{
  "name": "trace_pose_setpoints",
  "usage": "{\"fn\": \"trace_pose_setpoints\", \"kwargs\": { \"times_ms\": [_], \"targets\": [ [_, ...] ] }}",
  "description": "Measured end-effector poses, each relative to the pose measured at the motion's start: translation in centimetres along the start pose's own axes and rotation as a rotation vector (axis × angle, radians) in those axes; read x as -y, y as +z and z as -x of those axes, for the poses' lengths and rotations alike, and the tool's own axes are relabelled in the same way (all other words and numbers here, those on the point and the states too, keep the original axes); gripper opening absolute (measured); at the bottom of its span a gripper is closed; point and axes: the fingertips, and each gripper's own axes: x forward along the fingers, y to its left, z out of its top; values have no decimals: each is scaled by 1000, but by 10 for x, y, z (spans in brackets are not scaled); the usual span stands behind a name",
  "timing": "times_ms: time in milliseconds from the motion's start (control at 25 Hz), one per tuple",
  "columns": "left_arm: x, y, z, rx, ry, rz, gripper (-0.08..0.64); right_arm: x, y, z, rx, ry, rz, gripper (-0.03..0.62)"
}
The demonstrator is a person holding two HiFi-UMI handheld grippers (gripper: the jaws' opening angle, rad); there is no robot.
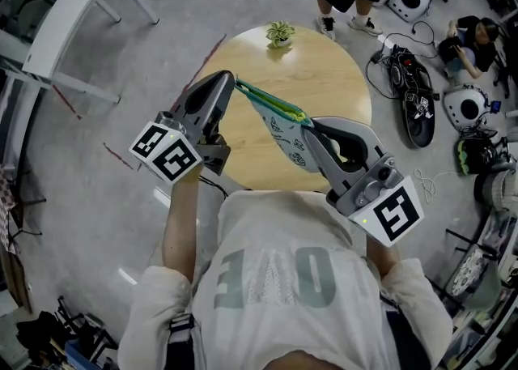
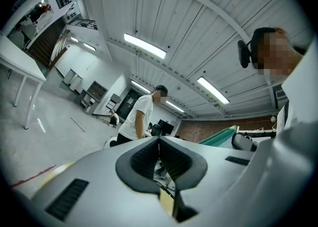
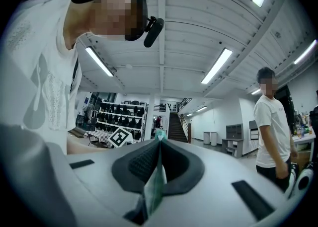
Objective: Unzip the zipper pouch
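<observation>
Pouch (image 1: 285,135) hangs in air over round table (image 1: 332,69), stretched btwn both grippers. L gripper (image 1: 230,82) jaws closed at far corner of green zip edge (image 1: 265,101), prob. on the pull tab, too small to confirm. R gripper (image 1: 312,127) clamped on fabric at opp. end. Looks light, soft, floppy cloth; sags w/o tension. Best hold: pull tab w/ one, fabric beside zip w/ other, zip line taut.

Round wooden table (image 1: 340,85) on grey floor (image 1: 121,158); a small potted plant (image 1: 280,34) stands at its far edge
</observation>
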Motion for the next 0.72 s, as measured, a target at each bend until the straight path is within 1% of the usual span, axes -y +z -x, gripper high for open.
{"fn": "trace_pose_setpoints", "kwargs": {
  "times_ms": [80, 200, 360, 480, 600, 640, 720],
  "targets": [
    [-6, 2, -6, 5, 18, -4, 28, 5, -2, -4, -7, -4, 16, 32],
    [-20, 14, -20, 17, 88, -49, 29, 20, -6, -12, -28, -23, 53, 32],
    [-17, 44, -24, 93, 118, -90, 29, 35, -14, -21, -76, -55, 122, 32],
    [-5, 61, -21, 147, 136, -142, 28, 43, -30, -26, -147, -78, 201, 32],
    [6, 77, -19, 222, 165, -211, 28, 64, -56, -29, -244, -102, 279, 32],
    [9, 81, -17, 248, 179, -236, 26, 72, -66, -30, -280, -112, 296, 32],
    [16, 87, -14, 284, 208, -281, 26, 89, -85, -30, -340, -144, 299, 32]
  ]
}}
